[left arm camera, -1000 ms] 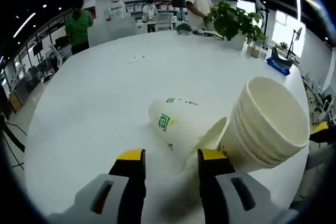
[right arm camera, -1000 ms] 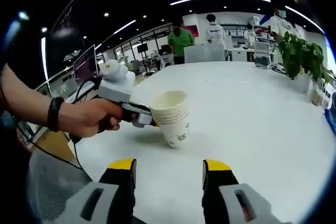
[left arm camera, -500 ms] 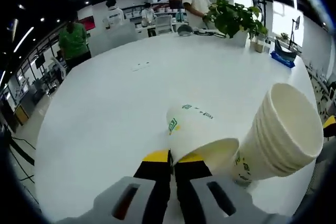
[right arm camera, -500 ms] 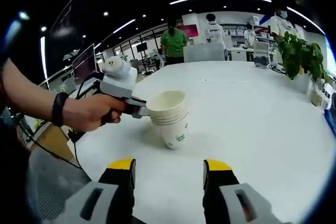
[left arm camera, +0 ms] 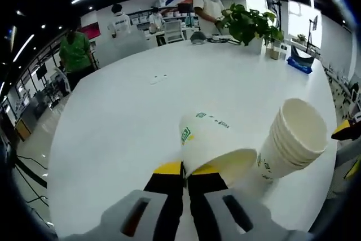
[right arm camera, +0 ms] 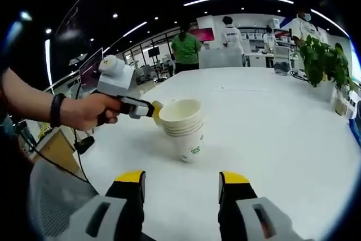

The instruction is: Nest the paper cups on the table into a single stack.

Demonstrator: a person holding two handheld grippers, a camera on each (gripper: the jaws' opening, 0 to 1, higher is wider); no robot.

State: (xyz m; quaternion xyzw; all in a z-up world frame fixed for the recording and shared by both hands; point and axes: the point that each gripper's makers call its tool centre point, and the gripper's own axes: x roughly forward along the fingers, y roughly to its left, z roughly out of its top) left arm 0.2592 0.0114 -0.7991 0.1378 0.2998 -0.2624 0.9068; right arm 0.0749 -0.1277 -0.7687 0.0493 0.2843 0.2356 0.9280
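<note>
A single paper cup (left arm camera: 211,142) with a green logo lies tilted, its mouth toward me. My left gripper (left arm camera: 185,169) is shut on its rim. Just right of it stands the stack of nested cups (left arm camera: 293,139), leaning a little and not touching the held cup. In the right gripper view the same stack (right arm camera: 185,128) stands mid-table, and a hand holds the left gripper (right arm camera: 151,108) against its far left side. There the held cup is hidden behind the stack. My right gripper (right arm camera: 181,178) is open, short of the stack, with nothing between its jaws.
The white table (left arm camera: 141,105) is broad and round-edged. A potted plant (left arm camera: 248,23) and small items stand along its far right edge, with a blue object (left arm camera: 300,63) beyond. Several people stand past the far end. The near table edge (right arm camera: 67,156) drops off at left.
A second ago my left gripper was open around the lying cup; it has since shut on the rim and drawn back a little with it. The right gripper stayed open and still.
</note>
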